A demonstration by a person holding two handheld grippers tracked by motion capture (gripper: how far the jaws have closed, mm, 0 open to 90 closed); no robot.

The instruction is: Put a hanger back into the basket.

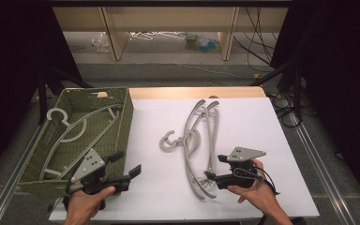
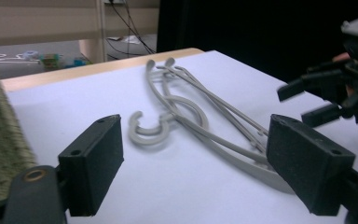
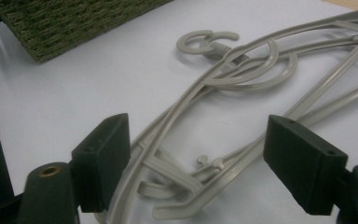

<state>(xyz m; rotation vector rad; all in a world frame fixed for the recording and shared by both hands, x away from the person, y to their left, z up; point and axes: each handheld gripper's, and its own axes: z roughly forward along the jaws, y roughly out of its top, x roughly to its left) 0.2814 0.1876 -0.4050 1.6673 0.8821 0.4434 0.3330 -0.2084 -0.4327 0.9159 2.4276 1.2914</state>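
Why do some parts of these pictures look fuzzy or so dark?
High view: the white table is brightly lit, the room around it nearly black. Left gripper view: the green basket at the edge is smeared, the hangers soft. Right gripper view: the hangers look fairly sharp.

This looks like a lab recording booth. Black curtains (image 1: 9, 70) close off both sides of the frame, loose cables (image 1: 258, 33) trail over the grey floor at the upper right, and a white-covered table (image 1: 243, 122) fills the centre below plain wooden shelving (image 1: 168, 21) along the top.
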